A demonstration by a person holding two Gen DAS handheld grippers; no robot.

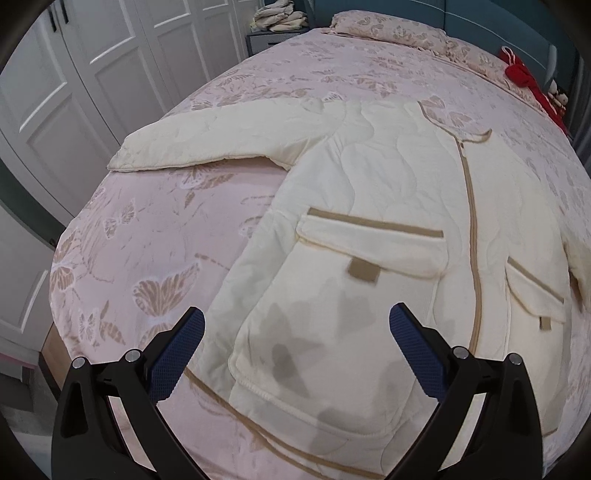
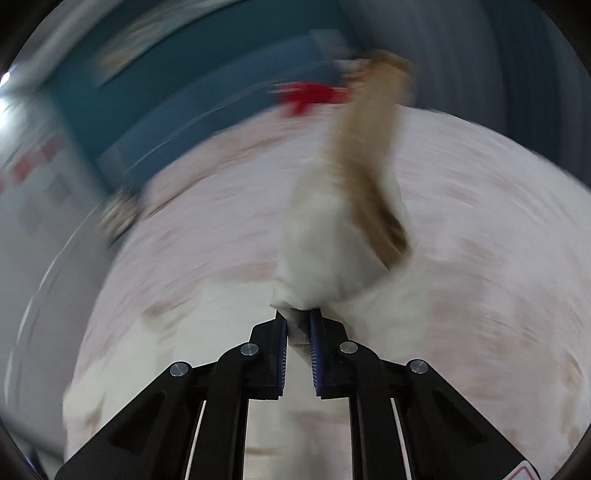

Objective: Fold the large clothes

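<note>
A cream quilted jacket (image 1: 388,192) with tan trim and flap pockets lies front up on the pink bed (image 1: 155,236). Its left sleeve (image 1: 207,144) stretches out to the left. My left gripper (image 1: 297,332) is open and empty, hovering above the jacket's lower left pocket. In the blurred right wrist view, my right gripper (image 2: 298,325) is shut on a cream and tan part of the jacket (image 2: 332,254), likely a sleeve, held up above the bed (image 2: 480,258).
White wardrobe doors (image 1: 92,74) stand left of the bed. A patterned pillow (image 1: 388,29) and a red garment (image 1: 524,74) lie at the head of the bed. Folded pale clothes (image 1: 280,18) sit on a stand behind it. A teal headboard (image 2: 192,96) is visible.
</note>
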